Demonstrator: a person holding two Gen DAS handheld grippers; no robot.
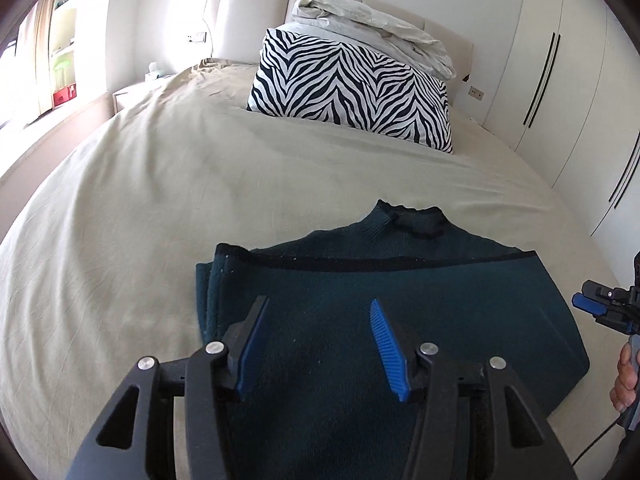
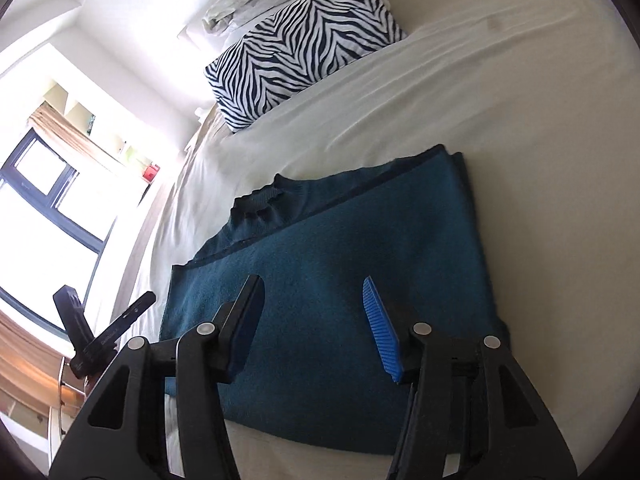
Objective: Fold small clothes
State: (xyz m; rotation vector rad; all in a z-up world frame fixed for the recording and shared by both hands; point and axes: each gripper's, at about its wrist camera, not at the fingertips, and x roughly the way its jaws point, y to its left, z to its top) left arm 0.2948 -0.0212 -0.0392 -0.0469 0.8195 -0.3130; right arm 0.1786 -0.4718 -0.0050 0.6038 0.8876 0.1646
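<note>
A dark teal knitted sweater (image 1: pixel 360 280) lies folded flat on the beige bed sheet (image 1: pixel 140 208), collar pointing away. It also shows in the right wrist view (image 2: pixel 340 248). My left gripper (image 1: pixel 318 308) hovers open and empty over the sweater's near part. My right gripper (image 2: pixel 312 288) is open and empty above the sweater too. In the left wrist view the right gripper (image 1: pixel 588 304) shows at the sweater's right edge. In the right wrist view the left gripper (image 2: pixel 106 304) shows at the left.
A zebra-print pillow (image 1: pixel 352 88) lies at the head of the bed with a crumpled white duvet (image 1: pixel 372 28) behind it. White wardrobe doors (image 1: pixel 560 80) stand on the right. A window (image 2: pixel 48 208) and shelves are on the left.
</note>
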